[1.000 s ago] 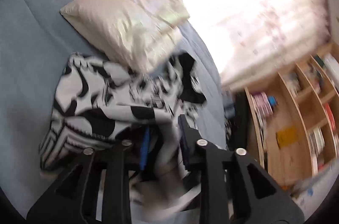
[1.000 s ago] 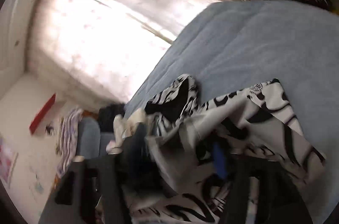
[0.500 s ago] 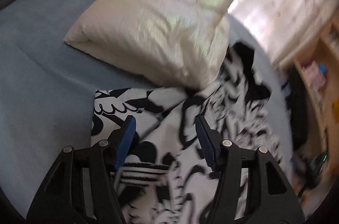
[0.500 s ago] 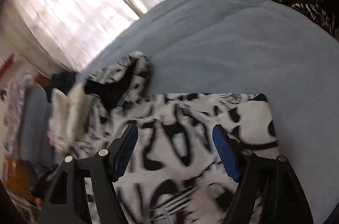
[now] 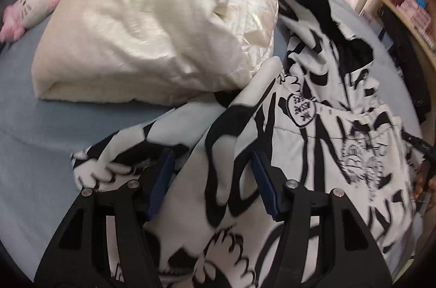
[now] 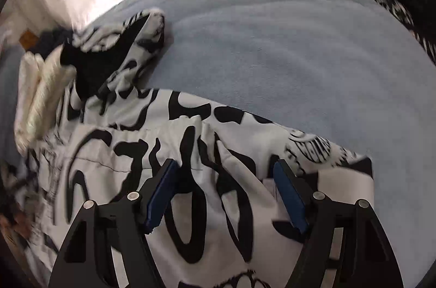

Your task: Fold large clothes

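Note:
A black-and-white patterned hoodie (image 5: 313,141) lies spread on the blue bed (image 5: 41,124), its black-lined hood (image 5: 327,15) at the far end. My left gripper (image 5: 214,179) hangs open just above a rumpled sleeve and side of it, and a fold of cloth rises between the blue pads (image 5: 163,179) without being pinched. In the right wrist view the hoodie (image 6: 109,151) fills the lower half. My right gripper (image 6: 226,192) is low over its edge with jaws closing, a ridge of cloth between the pads (image 6: 288,195), which stand clear of it.
A cream pillow (image 5: 152,29) lies against the hoodie's far left side, also in the right wrist view (image 6: 41,97). A pink-and-white plush toy (image 5: 32,4) sits beyond it. Wooden shelves (image 5: 408,2) stand to the right. Bare blue sheet (image 6: 272,42) stretches beyond the hoodie.
Both grippers came down toward the bed. The left one let go of the bunched cloth it pinched and opened. The hoodie went from hanging in a heap to lying spread out.

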The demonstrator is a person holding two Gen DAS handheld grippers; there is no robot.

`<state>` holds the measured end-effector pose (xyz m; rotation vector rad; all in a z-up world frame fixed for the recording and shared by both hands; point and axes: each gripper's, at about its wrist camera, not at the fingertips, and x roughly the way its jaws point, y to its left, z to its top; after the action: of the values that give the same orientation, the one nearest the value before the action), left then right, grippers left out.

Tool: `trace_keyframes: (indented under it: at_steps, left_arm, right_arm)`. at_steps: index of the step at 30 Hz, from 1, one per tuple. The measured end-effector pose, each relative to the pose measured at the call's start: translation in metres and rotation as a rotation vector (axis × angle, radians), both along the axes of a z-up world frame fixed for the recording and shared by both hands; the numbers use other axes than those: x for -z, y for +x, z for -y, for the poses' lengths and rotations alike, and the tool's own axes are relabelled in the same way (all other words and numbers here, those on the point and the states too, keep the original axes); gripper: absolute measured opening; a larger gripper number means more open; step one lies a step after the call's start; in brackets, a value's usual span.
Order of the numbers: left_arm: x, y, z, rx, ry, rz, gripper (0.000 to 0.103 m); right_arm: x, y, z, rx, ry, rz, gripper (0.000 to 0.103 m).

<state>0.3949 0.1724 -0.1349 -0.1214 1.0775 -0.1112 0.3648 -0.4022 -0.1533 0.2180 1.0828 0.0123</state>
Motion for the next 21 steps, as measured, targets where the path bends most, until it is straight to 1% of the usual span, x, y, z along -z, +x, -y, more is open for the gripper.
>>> trace_keyframes:
  at_steps: [1, 2, 3, 4, 5, 6, 7, 9, 10, 11, 12, 14, 16, 17, 18, 20, 21]
  left_arm:
    - [0.002, 0.002, 0.003, 0.002, 0.011, 0.005, 0.046]
    - [0.002, 0.003, 0.009, 0.011, 0.021, 0.018, 0.025]
    - [0.002, 0.003, 0.014, 0.020, 0.030, 0.023, 0.016]
    - [0.000, 0.000, 0.022, 0.022, 0.061, 0.050, 0.007]
    - [-0.004, -0.005, 0.027, 0.018, 0.098, 0.092, 0.004]
    - [-0.009, -0.011, 0.031, 0.018, 0.120, 0.136, 0.003]
    - [-0.015, -0.016, 0.033, 0.016, 0.122, 0.178, 0.003]
    - [-0.027, -0.026, 0.032, 0.001, 0.084, 0.267, 0.002]
    - [-0.032, -0.030, 0.033, -0.017, 0.079, 0.320, 0.002]
    - [-0.033, -0.029, 0.034, -0.033, 0.086, 0.341, 0.002]
    - [-0.032, -0.027, 0.036, -0.043, 0.093, 0.346, 0.002]
    - [-0.021, -0.017, 0.041, -0.063, 0.131, 0.329, 0.002]
    - [-0.006, -0.009, 0.045, -0.070, 0.162, 0.301, 0.002]
    - [-0.001, -0.008, 0.044, -0.073, 0.165, 0.294, 0.002]
    - [0.005, -0.005, 0.042, -0.079, 0.155, 0.280, 0.002]
    - [0.016, -0.001, 0.033, -0.090, 0.116, 0.248, 0.003]
    - [0.019, 0.001, 0.029, -0.093, 0.089, 0.236, 0.003]
  right_arm:
    - [0.001, 0.001, -0.004, -0.021, 0.001, 0.001, 0.043]
    - [0.002, 0.001, -0.010, -0.042, -0.010, 0.004, 0.033]
    - [-0.002, -0.003, -0.017, -0.047, -0.068, 0.026, 0.023]
    - [-0.007, -0.007, -0.021, -0.043, -0.117, 0.058, 0.017]
    - [-0.016, -0.014, -0.022, -0.021, -0.153, 0.108, 0.015]
    - [-0.026, -0.020, -0.022, 0.002, -0.163, 0.157, 0.014]
    - [-0.038, -0.027, -0.018, 0.035, -0.156, 0.221, 0.013]
    - [-0.051, -0.031, -0.015, 0.080, -0.161, 0.282, 0.013]
    - [-0.053, -0.028, -0.016, 0.091, -0.168, 0.293, 0.013]
    - [-0.052, -0.023, -0.017, 0.094, -0.179, 0.289, 0.013]
    - [-0.048, -0.015, -0.019, 0.099, -0.192, 0.274, 0.013]
    - [-0.035, 0.003, -0.023, 0.095, -0.211, 0.234, 0.013]
    - [-0.009, 0.027, -0.030, 0.080, -0.244, 0.160, 0.013]
    - [0.003, 0.038, -0.033, 0.073, -0.246, 0.125, 0.014]
    - [0.013, 0.044, -0.034, 0.072, -0.244, 0.099, 0.014]
    - [0.021, 0.049, -0.033, 0.083, -0.223, 0.085, 0.016]
    - [0.023, 0.050, -0.032, 0.087, -0.219, 0.083, 0.020]
